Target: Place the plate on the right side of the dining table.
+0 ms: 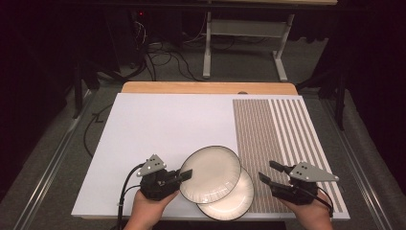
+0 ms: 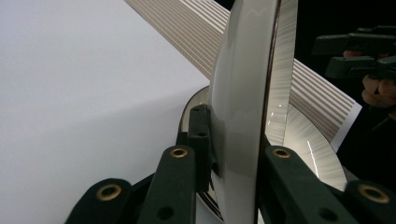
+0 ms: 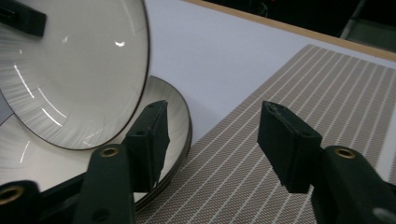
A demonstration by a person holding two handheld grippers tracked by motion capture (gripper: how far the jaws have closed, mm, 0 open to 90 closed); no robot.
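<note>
My left gripper (image 1: pixel 186 175) is shut on the left rim of a white plate with a dark edge (image 1: pixel 210 173), which it holds tilted above the table. In the left gripper view that plate (image 2: pixel 243 93) stands edge-on between the jaws. A second, matching plate (image 1: pixel 234 203) lies flat beneath it at the front edge, partly on the striped placemat (image 1: pixel 282 129). My right gripper (image 1: pixel 268 171) hangs open over the placemat, just right of both plates, with nothing between its jaws. In the right gripper view the held plate (image 3: pixel 70 79) overlaps the lower plate (image 3: pixel 173 112) left of my right gripper (image 3: pixel 212 135).
A white sheet (image 1: pixel 158 124) covers the wooden table (image 1: pixel 206 87); its left and middle are bare. Behind the table are floor cables (image 1: pixel 163 60) and a metal stand's legs (image 1: pixel 207 52).
</note>
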